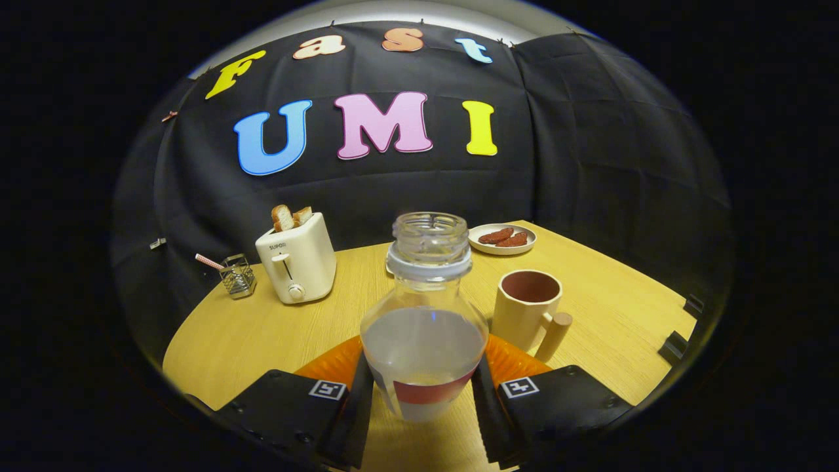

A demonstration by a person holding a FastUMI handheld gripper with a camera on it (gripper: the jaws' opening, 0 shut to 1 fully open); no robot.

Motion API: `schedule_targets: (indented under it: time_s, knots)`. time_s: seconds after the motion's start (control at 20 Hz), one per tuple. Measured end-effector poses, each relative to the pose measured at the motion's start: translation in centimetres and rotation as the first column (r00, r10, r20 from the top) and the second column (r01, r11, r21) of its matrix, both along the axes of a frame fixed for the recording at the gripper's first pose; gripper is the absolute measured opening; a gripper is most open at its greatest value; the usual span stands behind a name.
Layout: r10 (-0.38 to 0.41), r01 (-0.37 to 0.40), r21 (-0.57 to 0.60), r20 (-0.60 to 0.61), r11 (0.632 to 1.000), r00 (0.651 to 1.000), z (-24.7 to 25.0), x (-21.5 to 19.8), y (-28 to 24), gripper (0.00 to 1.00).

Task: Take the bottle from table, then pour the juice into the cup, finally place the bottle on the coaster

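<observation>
Gripping the bottle (424,314) upright, we've got both gripper (423,400) fingers pressed on its sides over the coaster (331,362), cup (526,308) just beside it.

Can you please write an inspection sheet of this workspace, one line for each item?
Surface: wooden table, no spills seen.
Job's things: open bottle, upright and partly filled with a pale liquid, between the fingers; beige cup with handle, just beyond and beside it, inside looks empty; orange coaster under or right behind the bottle, cannot tell if the bottle rests on it.
Clutter: toaster with toast in its slots; wire holder with a striped straw; plate of reddish food pieces at the back.
Grippers: hand-held gripper, fingers against both sides of the bottle's lower body.
Cables: nothing seen.
Surroundings: black cloth wall behind the table.
</observation>
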State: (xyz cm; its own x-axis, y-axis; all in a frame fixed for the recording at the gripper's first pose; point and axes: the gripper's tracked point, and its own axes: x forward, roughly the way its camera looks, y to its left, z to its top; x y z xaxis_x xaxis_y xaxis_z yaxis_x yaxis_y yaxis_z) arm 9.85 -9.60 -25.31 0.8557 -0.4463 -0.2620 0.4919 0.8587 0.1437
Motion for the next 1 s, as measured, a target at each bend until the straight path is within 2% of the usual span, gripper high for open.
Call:
schedule_targets:
  time_s: [0.4, 0.5, 0.7, 1.0]
  knots:
    - [0.046, -0.049, -0.166, -0.022, 0.985, 0.999, 3.1, 7.6, -0.4, 0.71]
    - [0.035, -0.036, -0.2, -0.011, 0.979, 0.999, 4.3, 9.6, -0.9, 0.72]
    - [-0.014, 0.015, -0.195, 0.006, 0.981, 1.0, 5.2, 13.4, -2.3, 0.71]
    - [-0.084, 0.078, -0.192, -0.022, 0.978, 0.996, 3.5, 17.3, -5.6, 0.73]
